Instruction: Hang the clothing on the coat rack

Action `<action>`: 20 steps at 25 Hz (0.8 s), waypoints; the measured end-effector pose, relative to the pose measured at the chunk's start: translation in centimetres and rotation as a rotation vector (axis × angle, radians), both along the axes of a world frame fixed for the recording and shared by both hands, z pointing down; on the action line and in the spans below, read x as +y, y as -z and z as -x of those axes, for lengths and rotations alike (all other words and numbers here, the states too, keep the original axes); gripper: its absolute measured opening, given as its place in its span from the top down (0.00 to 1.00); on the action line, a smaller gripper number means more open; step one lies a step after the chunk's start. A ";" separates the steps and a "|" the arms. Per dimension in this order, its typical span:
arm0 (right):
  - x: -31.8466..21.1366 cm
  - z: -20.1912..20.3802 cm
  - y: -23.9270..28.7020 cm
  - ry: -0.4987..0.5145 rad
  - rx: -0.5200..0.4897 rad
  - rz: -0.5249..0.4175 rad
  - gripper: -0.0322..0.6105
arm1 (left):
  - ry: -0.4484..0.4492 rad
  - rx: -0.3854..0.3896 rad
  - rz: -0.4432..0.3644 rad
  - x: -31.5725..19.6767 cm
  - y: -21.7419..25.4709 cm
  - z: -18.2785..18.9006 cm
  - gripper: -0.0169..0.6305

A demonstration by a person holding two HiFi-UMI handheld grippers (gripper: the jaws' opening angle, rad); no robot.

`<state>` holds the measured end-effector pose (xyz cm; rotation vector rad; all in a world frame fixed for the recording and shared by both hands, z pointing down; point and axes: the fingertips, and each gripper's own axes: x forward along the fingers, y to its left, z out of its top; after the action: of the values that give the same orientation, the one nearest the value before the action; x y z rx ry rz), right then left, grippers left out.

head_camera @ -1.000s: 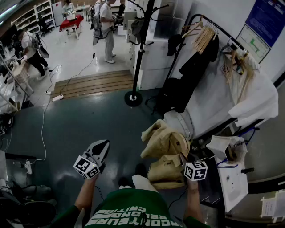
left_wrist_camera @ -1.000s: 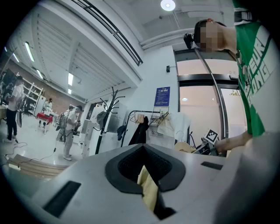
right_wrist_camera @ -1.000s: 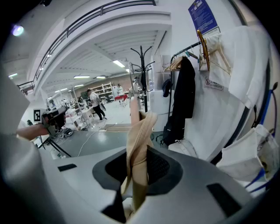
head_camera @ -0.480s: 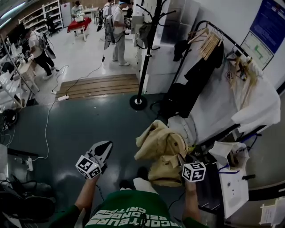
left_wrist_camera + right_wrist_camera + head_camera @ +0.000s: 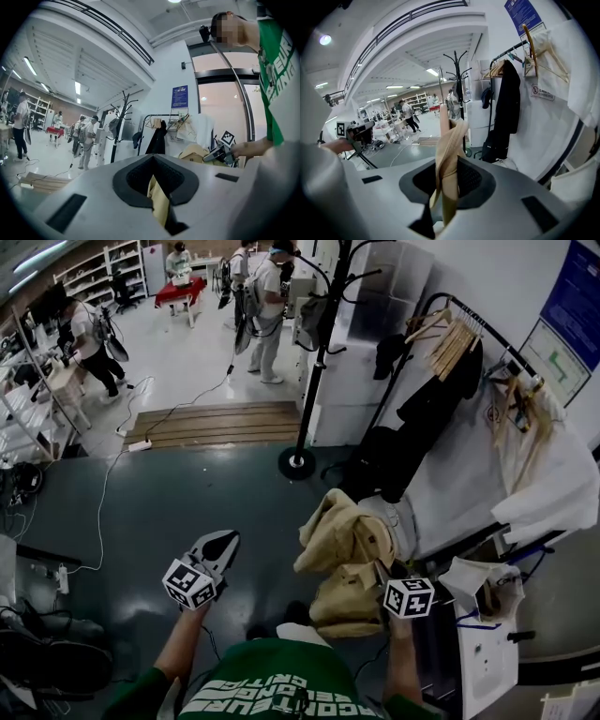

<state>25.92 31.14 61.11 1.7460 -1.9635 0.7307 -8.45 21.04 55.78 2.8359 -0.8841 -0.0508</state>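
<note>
Tan jacket [image 5: 345, 554], soft, limp, likely light, hangs bunched from right gripper [image 5: 384, 573] clamped on a fold, short of rack [image 5: 322, 352]; left gripper [image 5: 223, 542] pinches a tan strip [image 5: 157, 199]; collar looks the best hold.

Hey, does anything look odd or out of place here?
The jacket hangs crumpled from the right gripper, not yet on the coat rack. Odder: the left gripper, held apart from the jacket, has a strip of tan cloth pinched in its jaws.
</note>
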 end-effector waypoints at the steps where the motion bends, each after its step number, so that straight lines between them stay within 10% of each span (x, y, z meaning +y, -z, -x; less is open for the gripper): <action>1: -0.9 -0.4 0.0 0.005 -0.002 -0.001 0.82 | 0.001 -0.013 0.000 -0.8 0.1 -0.7 0.97; 20: -17.9 -6.3 3.5 0.136 0.019 -0.074 0.82 | 0.061 -0.165 -0.104 -13.0 4.0 -12.1 0.97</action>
<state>32.18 13.24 57.58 1.6350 -2.0961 0.6004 3.67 8.07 51.78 2.9428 -1.0298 0.1349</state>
